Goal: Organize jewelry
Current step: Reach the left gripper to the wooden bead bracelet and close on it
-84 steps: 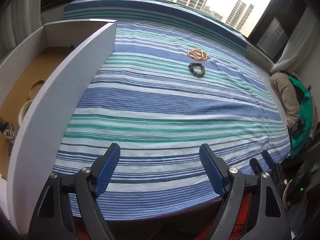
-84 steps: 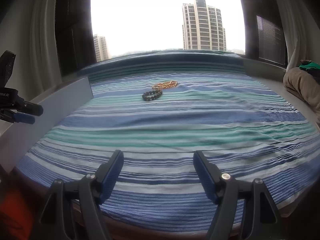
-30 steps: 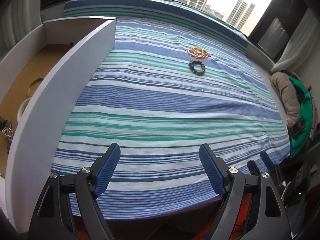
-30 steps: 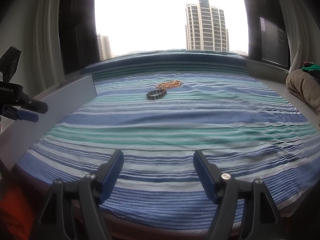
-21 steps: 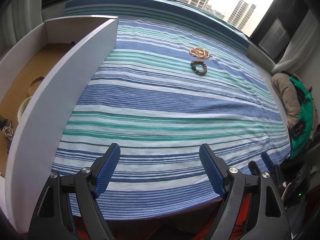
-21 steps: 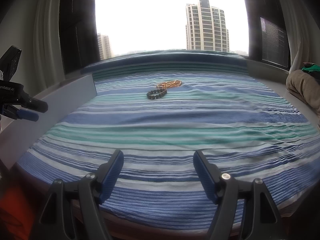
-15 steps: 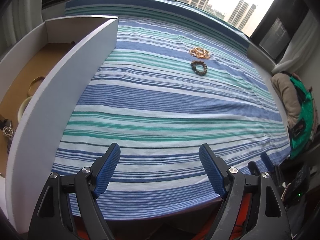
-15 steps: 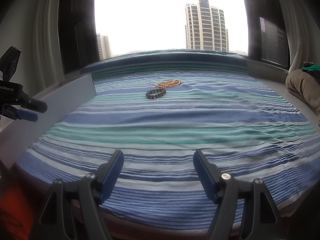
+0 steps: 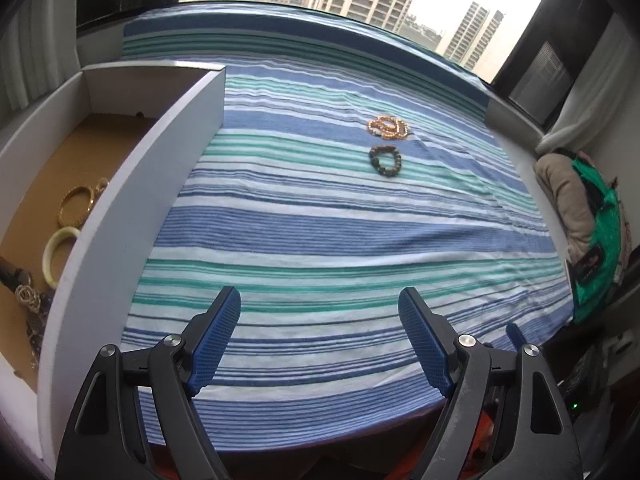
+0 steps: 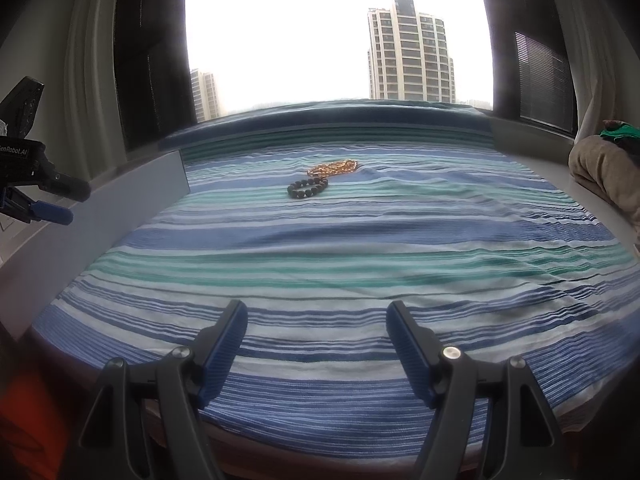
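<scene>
A dark bead bracelet (image 9: 385, 160) (image 10: 308, 187) lies far out on the blue and green striped cloth (image 9: 320, 232), with a golden bead bracelet (image 9: 388, 127) (image 10: 333, 167) just behind it. At the left stands an open white box (image 9: 120, 208) with a brown floor; it holds a gold bangle (image 9: 75, 205), a cream bangle (image 9: 58, 250) and some chains (image 9: 28, 300). My left gripper (image 9: 320, 320) is open over the near edge of the cloth, beside the box wall. My right gripper (image 10: 316, 328) is open too, low over the near edge. Nothing sits between either pair of fingers.
A beige and green heap of cloth (image 9: 580, 216) lies at the right edge. A window with curtains and tall buildings closes off the far side. In the right wrist view the left gripper's body (image 10: 32, 184) shows at the far left, above the box wall (image 10: 132, 204).
The left wrist view has risen a little, so more of the box floor and its bangles shows. The right wrist view is unchanged; both grippers stay open.
</scene>
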